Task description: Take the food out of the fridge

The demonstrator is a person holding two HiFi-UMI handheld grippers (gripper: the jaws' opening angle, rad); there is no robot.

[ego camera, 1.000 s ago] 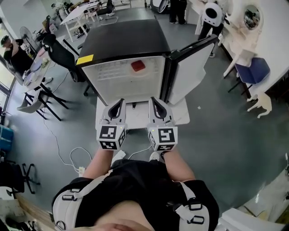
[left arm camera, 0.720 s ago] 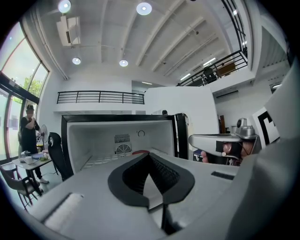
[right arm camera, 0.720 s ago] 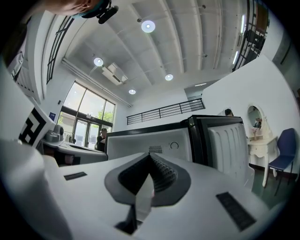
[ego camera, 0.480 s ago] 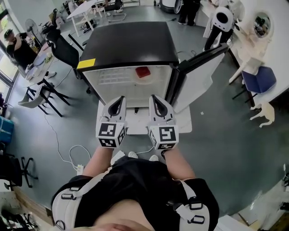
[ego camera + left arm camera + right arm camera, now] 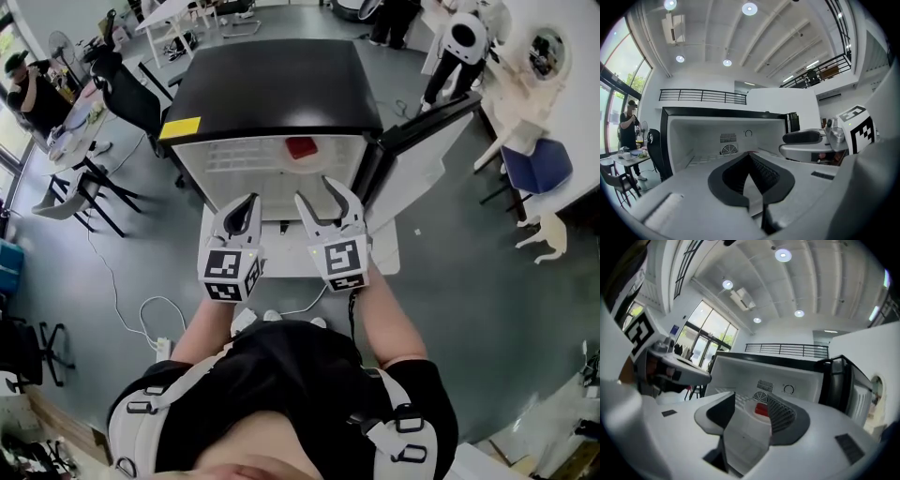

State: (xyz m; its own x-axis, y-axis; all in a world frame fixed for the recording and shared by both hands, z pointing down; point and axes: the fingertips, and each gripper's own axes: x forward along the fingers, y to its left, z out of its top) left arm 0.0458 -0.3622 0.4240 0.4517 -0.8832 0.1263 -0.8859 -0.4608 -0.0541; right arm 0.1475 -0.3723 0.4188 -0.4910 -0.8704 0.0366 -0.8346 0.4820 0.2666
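Right gripper (image 5: 317, 194): jaws just swung apart and now standing wide, with nothing between the pads but air. Left gripper (image 5: 249, 201): jaws pressed together, empty. Both held side by side just short of the open fridge (image 5: 272, 89), pointing roughly level into its mouth.

Red food (image 5: 301, 147): alone on the white wire shelf (image 5: 234, 157), a little right of the fridge's middle, well apart from either gripper. In the right gripper view, framed in the gap of the jaws, straight ahead and slightly toward the right-hand jaw. Off to the right of the left gripper's line, and all but hidden behind its closed tips.

Nearer and better lined up: the right, by a clear margin. Long axis apparently side to side across the shelf (hard to be sure with so small a block), so across the reach rather than along it. Probably calls for a straight push forward with the jaws kept wide to straddle it, and hardly any sideways shift. Open door (image 5: 427, 131) off to the right, outside that path.
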